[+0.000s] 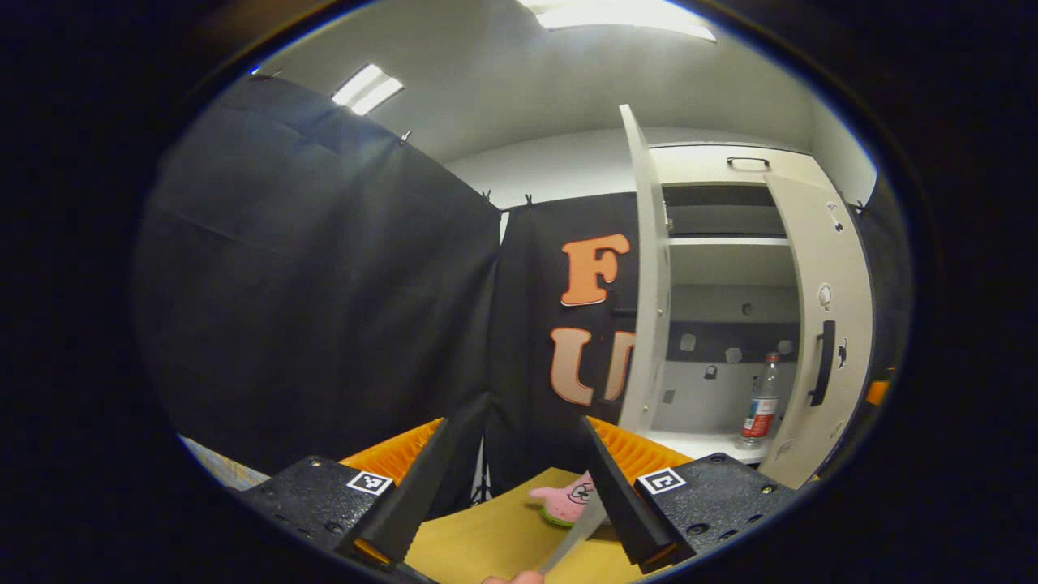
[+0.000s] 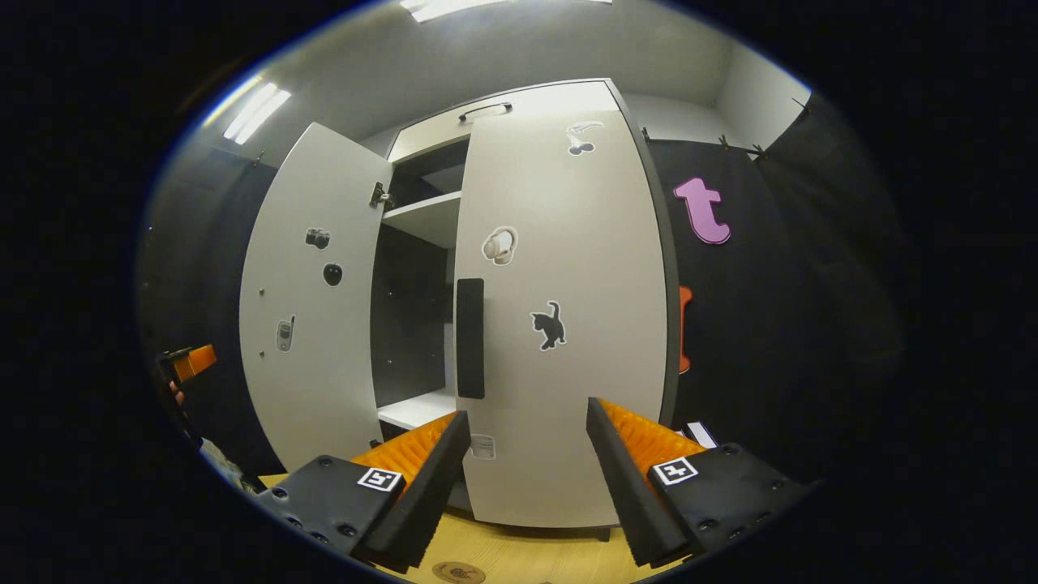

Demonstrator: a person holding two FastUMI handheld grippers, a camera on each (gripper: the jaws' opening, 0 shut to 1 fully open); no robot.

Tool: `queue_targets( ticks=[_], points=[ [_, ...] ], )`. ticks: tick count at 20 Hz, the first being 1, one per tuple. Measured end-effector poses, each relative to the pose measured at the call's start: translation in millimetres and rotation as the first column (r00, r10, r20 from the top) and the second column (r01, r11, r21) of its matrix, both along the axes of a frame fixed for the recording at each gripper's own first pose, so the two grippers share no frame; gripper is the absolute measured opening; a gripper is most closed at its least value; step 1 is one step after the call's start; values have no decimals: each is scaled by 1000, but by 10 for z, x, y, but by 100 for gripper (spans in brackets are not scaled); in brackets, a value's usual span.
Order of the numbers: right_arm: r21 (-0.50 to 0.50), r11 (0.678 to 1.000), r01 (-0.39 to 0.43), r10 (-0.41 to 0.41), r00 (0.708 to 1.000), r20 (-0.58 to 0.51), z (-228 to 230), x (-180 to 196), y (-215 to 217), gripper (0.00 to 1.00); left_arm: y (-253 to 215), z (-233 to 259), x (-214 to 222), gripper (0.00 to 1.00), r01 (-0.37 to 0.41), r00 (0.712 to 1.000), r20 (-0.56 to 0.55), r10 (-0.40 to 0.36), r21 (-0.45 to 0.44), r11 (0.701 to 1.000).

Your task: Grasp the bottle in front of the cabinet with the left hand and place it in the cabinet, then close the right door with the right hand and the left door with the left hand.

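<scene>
On the cabinet shelf point(image 1: 697, 442) stands the red-labelled bottle point(image 1: 760, 402); both grippers' fingers point(image 1: 616, 487) gape, empty.

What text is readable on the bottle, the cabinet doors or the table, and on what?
Nothing can be read as words.
bottle: the label is too small to read.
right door: cat sticker and headphones sticker are pictures, no words.
small tag low on that door: blurred.
round stamp on the table: blurred.
</scene>
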State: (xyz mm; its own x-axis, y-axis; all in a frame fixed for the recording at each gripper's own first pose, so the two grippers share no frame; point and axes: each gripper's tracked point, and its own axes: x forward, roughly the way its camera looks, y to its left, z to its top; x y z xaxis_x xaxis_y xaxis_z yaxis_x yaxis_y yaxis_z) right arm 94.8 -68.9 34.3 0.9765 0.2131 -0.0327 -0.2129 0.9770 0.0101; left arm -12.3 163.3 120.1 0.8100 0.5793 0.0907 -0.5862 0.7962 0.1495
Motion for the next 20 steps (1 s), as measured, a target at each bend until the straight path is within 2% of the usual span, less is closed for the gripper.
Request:
queue_targets(
  ticks=[1,2,8,12,14,15,17,20],
  points=[
    [4,1000,1,-1,1000,-5,-37,-40,-26,96,123,58,46,97,-13,1000,-1,13,8,1000],
    [5,1000,4,-4,1000,-11,-82,-78,-61,96,219,67,121,94,-15,1000,-12,15,9,1000],
    [0,998,64,-64,997,-44,-270,-223,-252,96,712,203,747,94,7,999,-38,-6,26,1000],
    [-17,993,120,-120,992,-50,-352,-277,-356,96,706,48,1141,92,70,995,-66,-70,-3,998],
    [-14,989,144,-144,988,-57,-377,-285,-402,96,607,-33,1271,96,113,990,-78,-114,-23,993],
    [-15,988,155,-156,986,-62,-394,-293,-421,96,579,-27,1312,96,120,990,-78,-121,-17,993],
    [-19,984,175,-176,982,-67,-424,-303,-471,96,591,4,1322,89,125,990,-71,-125,-1,992],
    [-2,981,195,-194,977,-90,-489,-298,-521,96,518,-109,1348,92,180,979,-89,-185,-53,982]
  ],
)
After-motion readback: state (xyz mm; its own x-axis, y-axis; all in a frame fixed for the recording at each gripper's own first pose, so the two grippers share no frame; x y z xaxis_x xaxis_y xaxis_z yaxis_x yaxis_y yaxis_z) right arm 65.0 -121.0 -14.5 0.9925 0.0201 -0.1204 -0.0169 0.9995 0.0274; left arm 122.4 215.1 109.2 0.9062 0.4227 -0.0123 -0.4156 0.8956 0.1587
